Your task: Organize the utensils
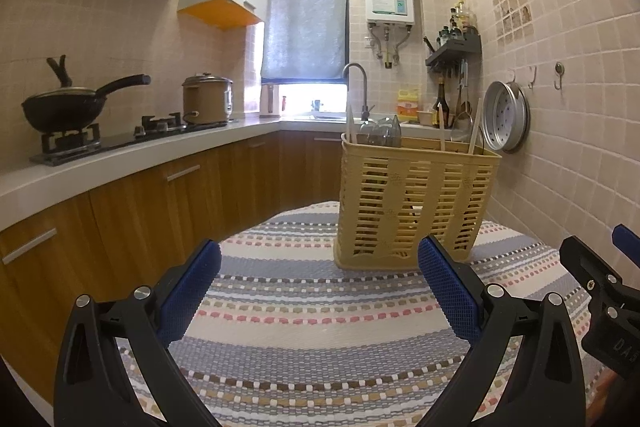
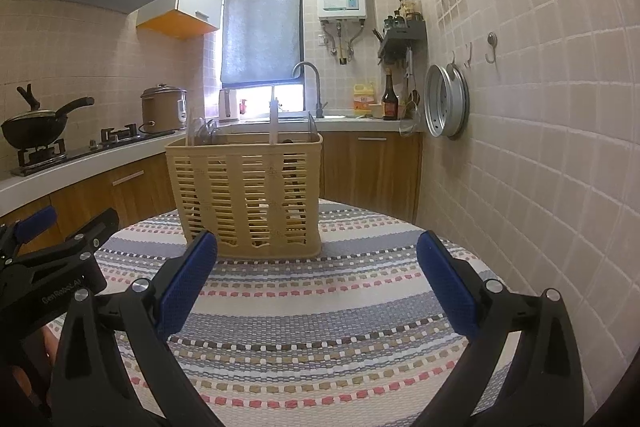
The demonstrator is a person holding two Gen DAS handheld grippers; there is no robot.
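A round table with a striped cloth (image 2: 312, 311) holds a tall yellow utensil basket (image 2: 246, 193) near its far edge, with chopsticks (image 2: 273, 123) and spoons standing inside. The left gripper (image 1: 320, 275) and right gripper (image 2: 318, 267) hover wide open, holding nothing.

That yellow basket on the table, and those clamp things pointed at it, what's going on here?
A person holds a pair of tongs in each hand, sorting utensils in a kitchen. Right now both the left tongs and right tongs are open and empty, hovering over the striped tablecloth. Just ahead stands the slatted yellow basket, already holding several utensils upright. No loose utensils show on the cloth, so nothing is being gripped at this moment.
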